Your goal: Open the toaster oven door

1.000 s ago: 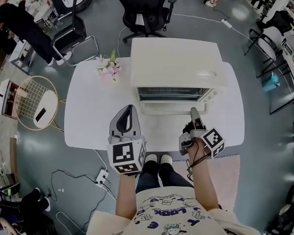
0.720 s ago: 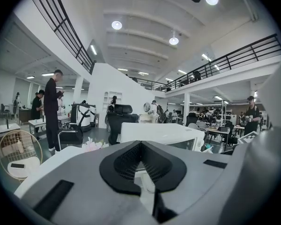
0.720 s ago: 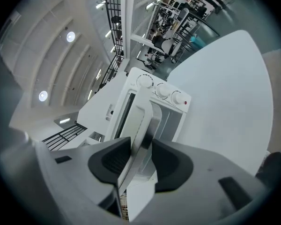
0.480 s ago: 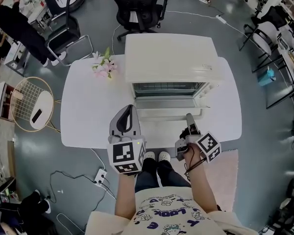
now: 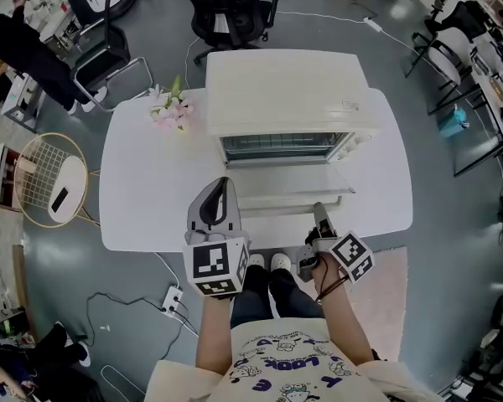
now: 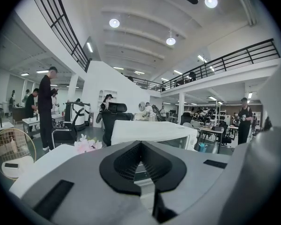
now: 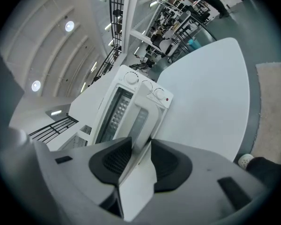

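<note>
White toaster oven point(image 5: 289, 90), rack point(image 5: 277, 146) inside, door point(image 5: 289, 189) flat, right claw point(image 5: 318, 213) closing on handle point(image 7: 147, 102), left claw point(image 5: 223, 182) pressed together

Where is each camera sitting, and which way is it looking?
Head view: on the person's head, looking steeply down at the table, toaster oven, left gripper and right gripper; forearms, shirt and shoes show.
Left gripper view: on the left gripper, looking about level across the room over its shut fingers; no body shows.
Right gripper view: on the right gripper, looking along the oven door, which sits between fingers that have just been closing; one shoe shows.
Shared: all three see the toaster oven.
</note>
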Motion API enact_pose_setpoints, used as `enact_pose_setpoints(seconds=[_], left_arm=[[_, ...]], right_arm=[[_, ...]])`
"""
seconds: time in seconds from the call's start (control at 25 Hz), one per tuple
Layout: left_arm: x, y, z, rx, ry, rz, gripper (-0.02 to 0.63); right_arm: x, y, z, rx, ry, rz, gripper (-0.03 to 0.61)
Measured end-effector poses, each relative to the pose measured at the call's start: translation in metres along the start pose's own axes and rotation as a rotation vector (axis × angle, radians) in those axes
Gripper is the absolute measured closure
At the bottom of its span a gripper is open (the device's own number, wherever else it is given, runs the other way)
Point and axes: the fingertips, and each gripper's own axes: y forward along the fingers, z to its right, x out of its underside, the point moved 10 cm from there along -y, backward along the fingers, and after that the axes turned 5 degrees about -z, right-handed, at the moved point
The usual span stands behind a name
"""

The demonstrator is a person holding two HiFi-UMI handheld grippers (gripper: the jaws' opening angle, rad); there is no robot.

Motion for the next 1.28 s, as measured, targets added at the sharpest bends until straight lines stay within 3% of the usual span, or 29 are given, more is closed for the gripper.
enact_pose_setpoints(seconds=[0.32,1.28], left_arm=[[0.009,0.006,0.002,0.017,-0.002,-0.01,0.609],[0.035,0.015,0.004,0.037,-0.009,-0.057,0.609]], right_arm=[[0.011,-0.004,0.022,0.063,-0.032,-0.028,0.459],[0.04,0.004,0.083,0.204,0.03,-0.094,0.471]])
